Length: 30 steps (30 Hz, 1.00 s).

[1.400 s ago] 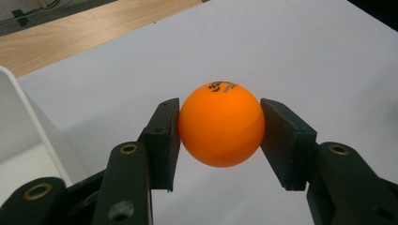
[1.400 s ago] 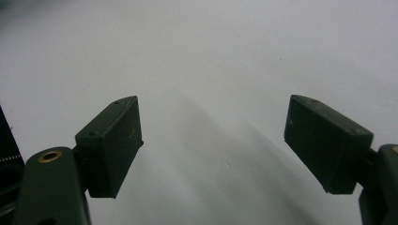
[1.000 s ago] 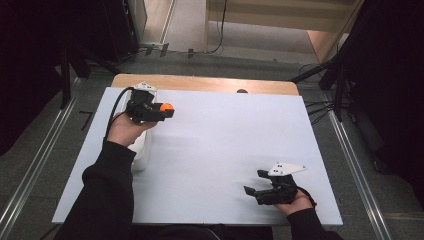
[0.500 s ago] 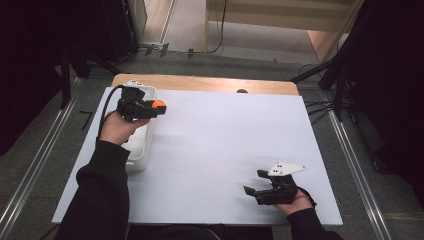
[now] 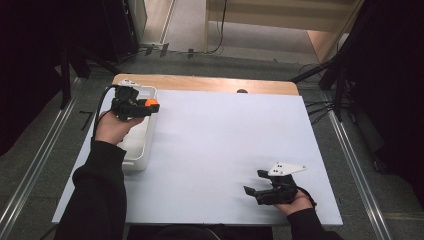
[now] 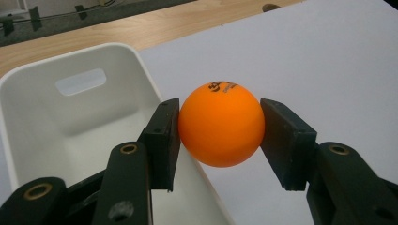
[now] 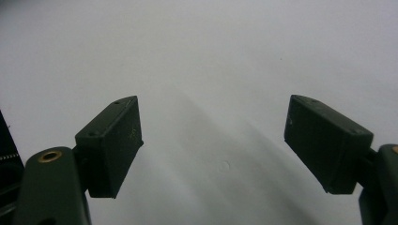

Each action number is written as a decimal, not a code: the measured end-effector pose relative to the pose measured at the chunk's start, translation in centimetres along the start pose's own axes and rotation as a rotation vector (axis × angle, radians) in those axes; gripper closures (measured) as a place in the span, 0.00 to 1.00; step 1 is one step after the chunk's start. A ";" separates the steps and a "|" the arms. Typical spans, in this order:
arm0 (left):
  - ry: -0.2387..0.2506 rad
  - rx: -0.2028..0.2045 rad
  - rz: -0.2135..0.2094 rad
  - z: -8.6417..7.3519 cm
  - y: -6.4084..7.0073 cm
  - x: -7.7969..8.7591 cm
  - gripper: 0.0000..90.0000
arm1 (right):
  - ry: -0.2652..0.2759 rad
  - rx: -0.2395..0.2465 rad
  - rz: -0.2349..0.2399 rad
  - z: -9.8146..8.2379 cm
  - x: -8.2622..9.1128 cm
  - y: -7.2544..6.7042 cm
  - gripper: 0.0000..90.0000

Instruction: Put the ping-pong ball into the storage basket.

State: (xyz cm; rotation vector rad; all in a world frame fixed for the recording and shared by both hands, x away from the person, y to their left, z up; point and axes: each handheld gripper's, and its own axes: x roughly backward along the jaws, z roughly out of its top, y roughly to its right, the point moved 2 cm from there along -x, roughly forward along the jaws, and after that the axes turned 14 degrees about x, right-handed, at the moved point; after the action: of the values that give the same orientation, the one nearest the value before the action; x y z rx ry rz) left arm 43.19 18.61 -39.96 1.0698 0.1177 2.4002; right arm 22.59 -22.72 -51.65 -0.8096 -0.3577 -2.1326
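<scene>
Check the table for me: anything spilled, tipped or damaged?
Nothing stands out. The white bin sits flat at the table's left edge, the left hand-held gripper holds the orange ball squarely, and the right hand-held gripper is open.

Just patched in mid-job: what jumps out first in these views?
The orange ball, clamped between the left gripper's jaws and held above the right rim of the white bin at the table's far-left corner. Next, the right gripper at the near right, its jaws wide open over the bare white tabletop.
</scene>
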 end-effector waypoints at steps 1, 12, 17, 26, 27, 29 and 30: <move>0.001 0.002 0.010 0.0 -0.1 0.1 0.56 | 0.000 0.000 0.000 0.0 0.0 0.0 0.20; 0.018 0.032 0.062 0.0 -1.4 0.3 0.56 | -0.004 -0.002 -0.001 0.0 0.0 0.0 0.20; 0.024 0.034 0.095 0.0 -1.8 0.3 0.56 | -0.002 0.002 -0.001 0.0 0.0 0.0 0.20; 0.024 0.079 0.135 -0.2 -2.9 0.3 0.56 | -0.003 0.004 -0.001 0.0 0.0 0.0 0.20; 0.023 0.080 0.140 -0.2 -3.0 0.2 0.56 | -0.003 0.004 -0.001 0.0 0.0 0.0 0.20; 0.021 0.082 0.150 -0.3 -3.1 0.1 0.56 | -0.002 0.003 -0.002 0.0 0.0 0.0 0.20; 0.022 0.085 0.156 -0.3 -3.2 0.1 0.56 | -0.003 0.000 -0.001 0.0 0.0 0.0 0.20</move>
State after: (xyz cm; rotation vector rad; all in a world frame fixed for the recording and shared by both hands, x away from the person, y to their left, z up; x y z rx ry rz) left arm 44.24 21.43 -40.97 1.1282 0.1506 2.5674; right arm 22.60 -22.73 -51.66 -0.8122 -0.3601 -2.1329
